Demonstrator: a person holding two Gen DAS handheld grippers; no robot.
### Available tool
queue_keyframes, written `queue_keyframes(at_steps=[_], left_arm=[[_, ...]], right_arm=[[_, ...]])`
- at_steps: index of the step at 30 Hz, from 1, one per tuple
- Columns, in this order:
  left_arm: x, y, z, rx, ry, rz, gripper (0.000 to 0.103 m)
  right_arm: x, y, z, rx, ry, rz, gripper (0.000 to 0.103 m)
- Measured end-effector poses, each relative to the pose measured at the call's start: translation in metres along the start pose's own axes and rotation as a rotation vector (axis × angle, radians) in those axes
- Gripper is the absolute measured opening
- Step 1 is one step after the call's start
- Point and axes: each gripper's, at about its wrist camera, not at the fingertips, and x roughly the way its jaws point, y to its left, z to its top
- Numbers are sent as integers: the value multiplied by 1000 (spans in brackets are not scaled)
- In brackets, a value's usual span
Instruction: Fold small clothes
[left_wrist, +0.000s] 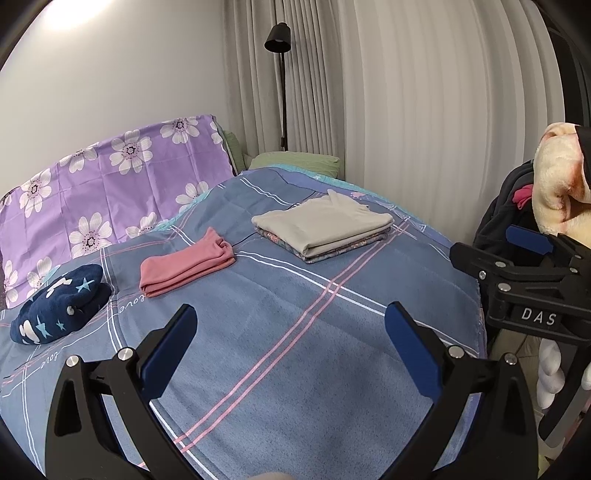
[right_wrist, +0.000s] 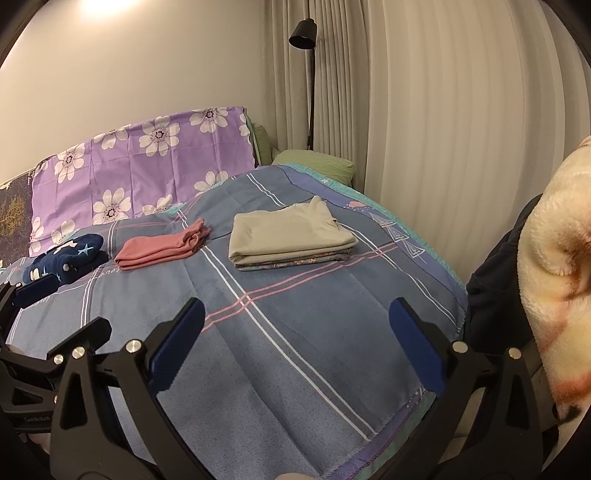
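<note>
A folded beige garment lies on a folded patterned cloth at the far middle of the bed; the beige garment also shows in the right wrist view. A folded pink garment lies left of it. A navy star-print bundle lies at the far left. My left gripper is open and empty above the near bedspread. My right gripper is open and empty above the bed's near right part; in the left wrist view it appears at the right edge.
The blue plaid bedspread covers the bed. A purple flowered cover and green pillows lie at the head. A black floor lamp and pale curtains stand behind. A cream fluffy blanket and dark clothes hang at the right.
</note>
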Motion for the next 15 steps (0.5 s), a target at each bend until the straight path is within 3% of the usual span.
queue_keyframes(at_steps=[15], left_arm=[[0, 0, -3, 8, 10, -4, 102]], right_arm=[[4, 4, -3, -9, 8, 1, 101]])
